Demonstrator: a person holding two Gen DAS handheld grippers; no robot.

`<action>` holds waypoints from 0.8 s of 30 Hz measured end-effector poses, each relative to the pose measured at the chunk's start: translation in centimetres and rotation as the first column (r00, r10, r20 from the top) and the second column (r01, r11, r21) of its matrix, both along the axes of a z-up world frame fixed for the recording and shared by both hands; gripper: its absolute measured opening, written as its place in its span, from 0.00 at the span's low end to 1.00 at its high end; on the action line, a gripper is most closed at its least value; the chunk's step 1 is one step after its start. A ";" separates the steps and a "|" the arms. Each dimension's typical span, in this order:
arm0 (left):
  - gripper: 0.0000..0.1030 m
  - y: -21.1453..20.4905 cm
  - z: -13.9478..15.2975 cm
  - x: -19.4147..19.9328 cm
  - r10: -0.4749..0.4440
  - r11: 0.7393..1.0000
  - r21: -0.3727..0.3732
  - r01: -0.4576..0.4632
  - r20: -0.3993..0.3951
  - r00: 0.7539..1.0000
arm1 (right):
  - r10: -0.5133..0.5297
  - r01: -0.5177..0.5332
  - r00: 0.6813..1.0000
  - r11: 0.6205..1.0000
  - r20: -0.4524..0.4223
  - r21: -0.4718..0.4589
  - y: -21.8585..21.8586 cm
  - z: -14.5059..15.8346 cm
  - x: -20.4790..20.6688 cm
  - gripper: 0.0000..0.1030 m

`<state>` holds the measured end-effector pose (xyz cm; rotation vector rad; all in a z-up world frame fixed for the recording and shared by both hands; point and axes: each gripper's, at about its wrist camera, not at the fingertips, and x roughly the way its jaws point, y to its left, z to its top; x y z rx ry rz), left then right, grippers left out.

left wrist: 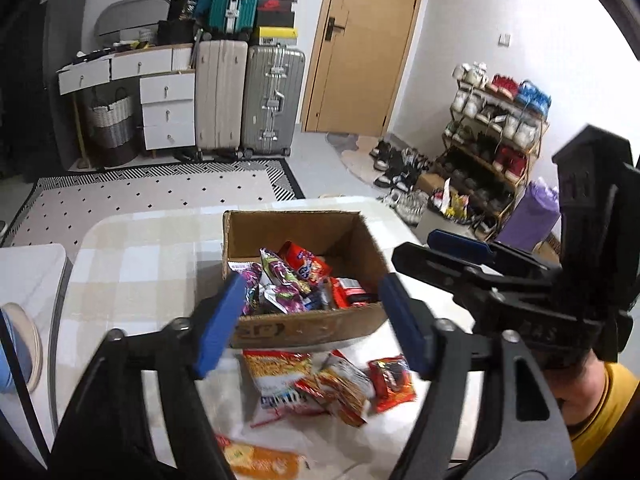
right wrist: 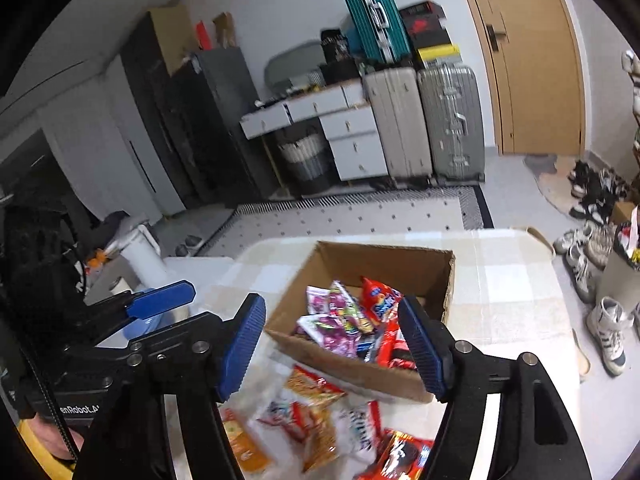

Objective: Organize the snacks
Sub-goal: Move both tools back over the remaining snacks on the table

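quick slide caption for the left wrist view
Open left gripper above a cardboard box of snack packets, more packets loose on the checked tablecloth.

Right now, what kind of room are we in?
Most likely a lived-in home room near the entrance: suitcases stacked by a wooden door, a full shoe rack, and a table with a checked cloth.

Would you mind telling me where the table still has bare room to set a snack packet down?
The checked table is bare to the left of the cardboard box and, in the right wrist view, to its right up to the table edge. In front of the box it is crowded with loose snack packets, and the box itself already holds packets.
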<state>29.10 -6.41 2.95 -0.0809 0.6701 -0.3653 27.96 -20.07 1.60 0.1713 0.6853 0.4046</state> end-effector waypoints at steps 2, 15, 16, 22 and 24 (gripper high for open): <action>0.73 0.4 1.3 -2.1 0.017 1.000 -0.005 -0.017 0.032 0.999 | 0.015 -0.016 0.999 1.000 0.032 0.005 0.3 1.3 -1.9 0.69; 0.99 1.4 6.6 -18.3 0.074 0.997 -0.035 -0.067 0.219 0.973 | -0.034 0.018 0.983 0.996 0.182 0.091 -1.2 3.3 -16.3 0.90; 0.99 1.5 6.7 -19.3 0.078 0.997 -0.039 -0.071 0.229 0.970 | -0.035 0.016 0.982 0.994 0.185 0.107 -1.3 3.2 -17.3 0.93; 0.99 2.8 5.8 -25.3 0.121 0.992 -0.054 -0.111 0.234 0.965 | -0.041 0.019 0.978 0.994 0.203 0.110 -2.0 2.7 -21.3 0.96; 0.99 3.5 5.2 -26.8 0.148 0.988 -0.065 -0.137 0.230 0.962 | -0.056 0.036 0.973 0.995 0.222 0.090 -1.9 2.4 -22.7 0.97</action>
